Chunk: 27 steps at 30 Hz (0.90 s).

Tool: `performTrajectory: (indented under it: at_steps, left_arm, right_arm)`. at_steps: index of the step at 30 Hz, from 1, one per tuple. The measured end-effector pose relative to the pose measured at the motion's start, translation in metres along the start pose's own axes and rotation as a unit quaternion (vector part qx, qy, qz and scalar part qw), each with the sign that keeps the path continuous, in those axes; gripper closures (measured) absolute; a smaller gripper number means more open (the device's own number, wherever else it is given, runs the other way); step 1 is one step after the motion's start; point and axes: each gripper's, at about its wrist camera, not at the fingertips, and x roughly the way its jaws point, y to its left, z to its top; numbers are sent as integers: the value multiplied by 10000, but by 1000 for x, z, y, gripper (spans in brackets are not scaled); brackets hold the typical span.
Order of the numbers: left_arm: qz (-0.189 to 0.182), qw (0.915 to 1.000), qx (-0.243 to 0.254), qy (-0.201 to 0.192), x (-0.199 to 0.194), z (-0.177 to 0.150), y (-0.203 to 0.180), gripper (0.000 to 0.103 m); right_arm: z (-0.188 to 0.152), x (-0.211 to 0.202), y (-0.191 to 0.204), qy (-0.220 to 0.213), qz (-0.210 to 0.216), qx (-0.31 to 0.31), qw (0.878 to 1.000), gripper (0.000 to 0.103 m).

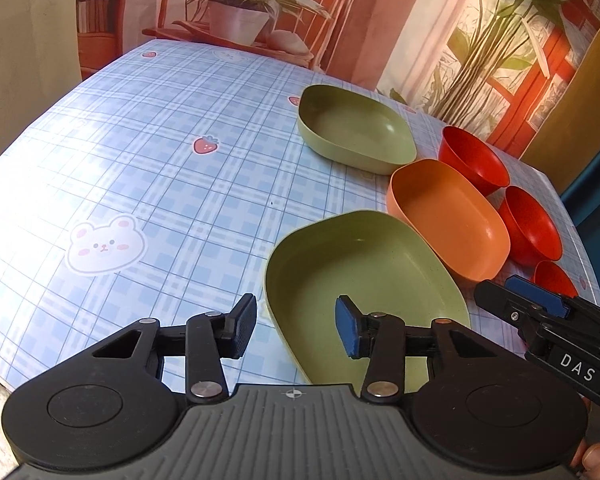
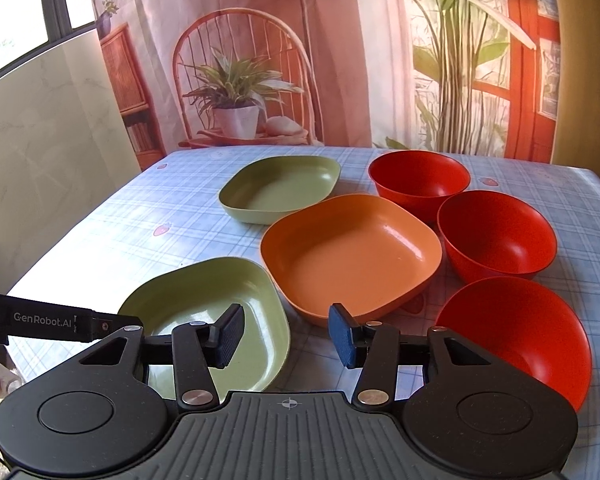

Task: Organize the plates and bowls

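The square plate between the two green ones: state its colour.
Orange plate, plain with no pattern, clearest in the right wrist view.

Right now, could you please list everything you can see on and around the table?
Green plates: two, pale green, one nearest the grippers, one at the far side.
Orange plate: one, between the two green plates, beside the bowls.
Red bowls: three, in a row along the right side: far, middle, near.
Tablecloth: one, blue check with strawberry and bear prints.
Backdrop: one, printed cloth showing a chair, potted plants and a red window frame.
Left gripper: one, black, jaws apart over the near green plate's rim, not pressing it.
Right gripper: one, black, jaws apart, nothing held.
Fingertips: visible at a frame edge.
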Motion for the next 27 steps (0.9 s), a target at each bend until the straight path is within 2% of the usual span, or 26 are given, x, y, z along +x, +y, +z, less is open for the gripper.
performTrajectory:
  at_steps: [9,11,13,17,21,27]
  left_arm:
    - [-383,9970,581,-325,6,52,-28,57]
    - [-369,9950,864,-349,14,62,-41,57]
    - [-360,9946,928,-304,20,67,-47,57]
    - [-503,9957,762,-138,23,61,-44,57]
    - [-321,9976,616,36,20,45,-30,57]
    - [52,9995,318,73,7,29,-8,57]
  right_arm:
    - [6,10,-26,0,-477,300,9984,58]
    - [8,11,-29,10,-497,338,9982,58]
    - [10,12,-31,1,-494,346,9982,58]
    - [13,12,-31,-34,-417,358,9985,58]
    - [12,14,-22,10,-237,265,9994,58]
    - [10,14,-6,79,-33,118,9999,59]
